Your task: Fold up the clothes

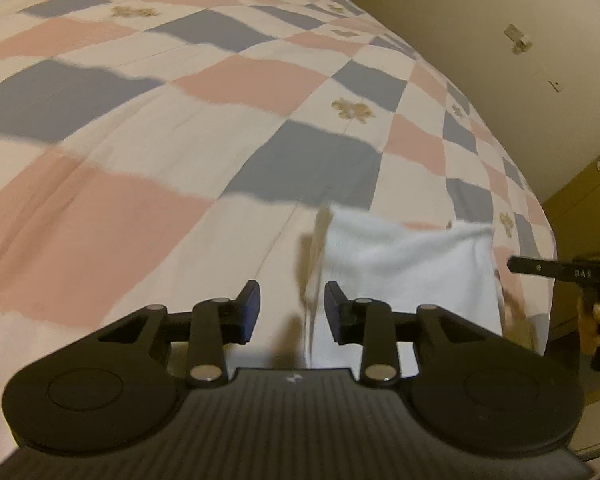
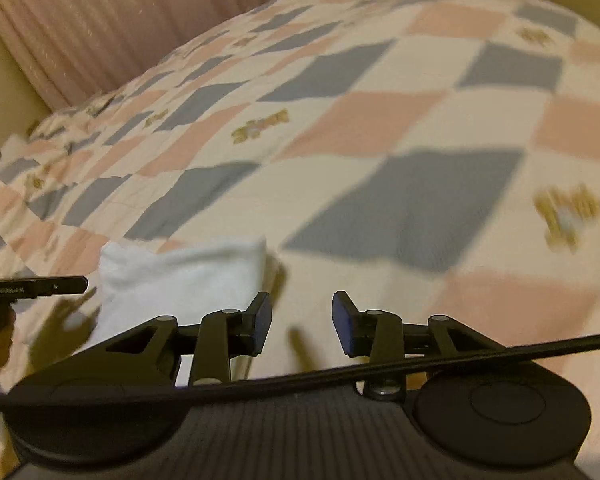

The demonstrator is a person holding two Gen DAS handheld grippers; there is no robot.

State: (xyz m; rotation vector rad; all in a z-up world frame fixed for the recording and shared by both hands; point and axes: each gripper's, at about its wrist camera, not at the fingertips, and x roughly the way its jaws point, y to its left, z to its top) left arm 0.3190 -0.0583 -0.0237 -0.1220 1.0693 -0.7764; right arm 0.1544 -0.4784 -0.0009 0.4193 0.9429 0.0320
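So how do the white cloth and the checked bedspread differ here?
The white cloth is plain, while the bedspread is checked in pink, blue and cream with small gold motifs. The cloth is a small piece; the bedspread covers the whole bed. The cloth stands puffed up with a raised edge; the bedspread lies spread flat. Both are soft fabric, and neither is gripped.

Dim, warm yellowish indoor light; no glare. Motion blur smears the checked bedspread in both views, worst at right in the right wrist view. Fisheye bends the bed edges; dark vignette fills the corners.
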